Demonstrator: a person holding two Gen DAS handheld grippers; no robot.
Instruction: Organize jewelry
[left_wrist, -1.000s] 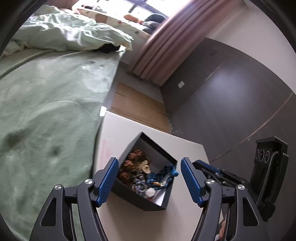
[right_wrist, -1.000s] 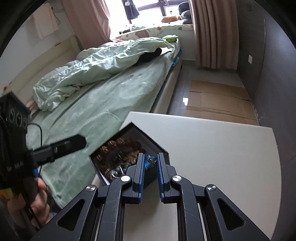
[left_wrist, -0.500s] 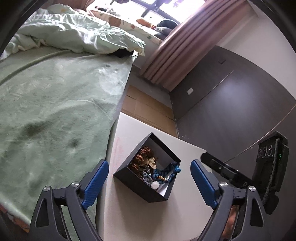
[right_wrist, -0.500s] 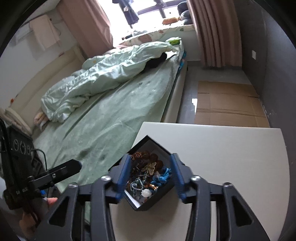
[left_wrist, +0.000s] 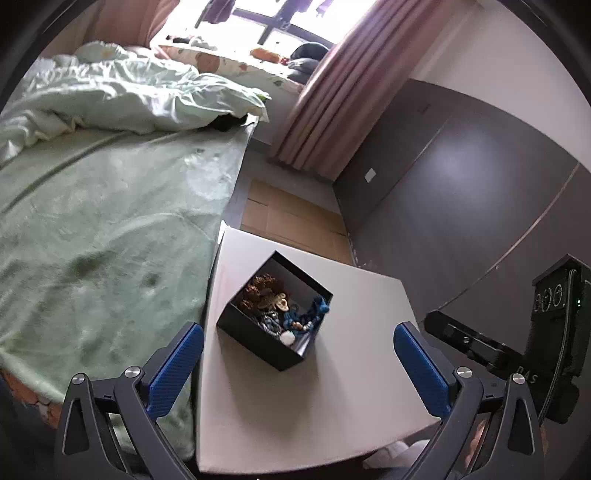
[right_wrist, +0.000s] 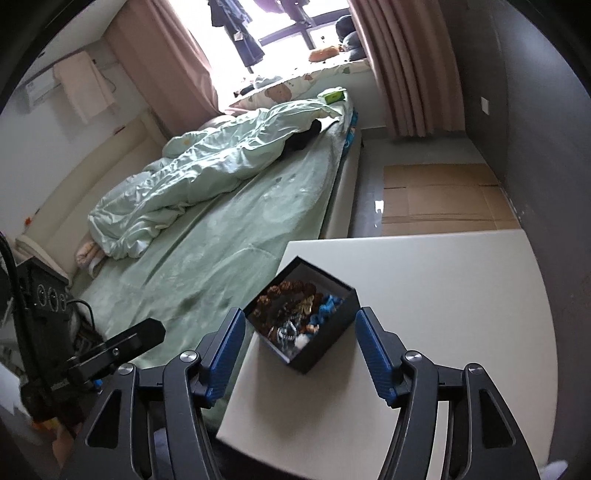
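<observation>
Open black square cardboard box (left_wrist: 274, 317) of mixed jewelry on white desk (left_wrist: 343, 398); both grippers' jaws, left (left_wrist: 298, 365) and right (right_wrist: 300, 356), now wide, withdrawn, empty.

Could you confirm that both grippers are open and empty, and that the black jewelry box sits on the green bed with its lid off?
Not quite: the black jewelry box sits on the white table, beside the green bed, as the left wrist view shows. The rest holds: the left gripper and right gripper are open and empty, and the box is lidless.
</observation>
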